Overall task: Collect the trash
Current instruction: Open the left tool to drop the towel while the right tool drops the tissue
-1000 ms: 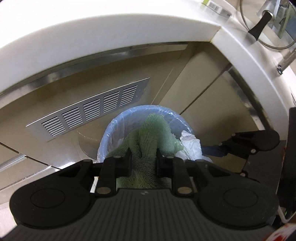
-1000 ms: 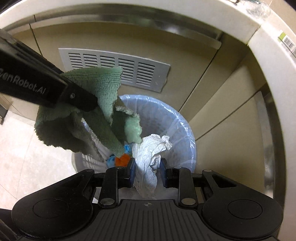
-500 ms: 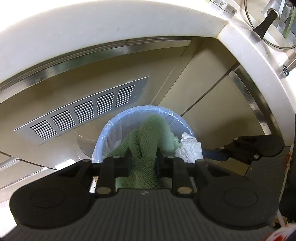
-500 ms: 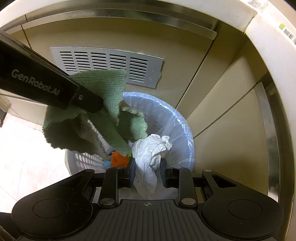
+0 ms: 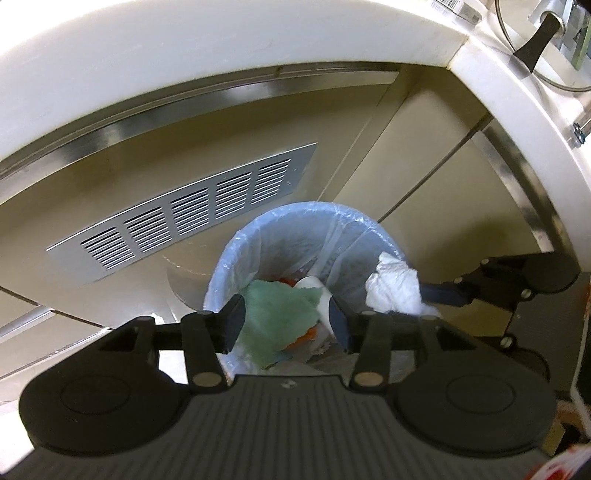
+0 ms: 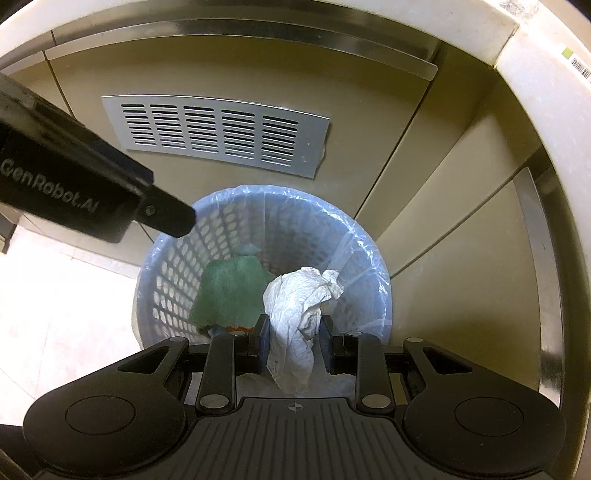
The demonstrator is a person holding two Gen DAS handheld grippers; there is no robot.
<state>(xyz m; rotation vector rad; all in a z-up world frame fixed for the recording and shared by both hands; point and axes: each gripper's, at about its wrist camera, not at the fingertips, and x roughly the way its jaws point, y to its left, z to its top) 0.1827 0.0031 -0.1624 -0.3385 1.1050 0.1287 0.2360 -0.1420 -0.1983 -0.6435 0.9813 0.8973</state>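
I see the pale tiled floor [image 6: 55,314] carrying a lined perforated waste basket [image 6: 177,266], which stands just in front of the cabinet's vent grille [image 6: 218,133].

It looked like a kitchen: beige cabinet doors [image 6: 229,74] under a pale countertop [image 5: 184,55], a metal vent grille [image 6: 218,133] (louvred), tiled floor [image 6: 62,306], lined wastebasket [image 6: 354,236].

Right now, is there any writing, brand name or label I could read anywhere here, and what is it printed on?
"GenRobot.AI": white letters on the black side of the left gripper, seen from the right wrist.
Barcode sticker on the white countertop edge: bars only, any digits too small to read.
Barcode label at the top of the left wrist view: too small and cut off to read.
Nothing else legible.
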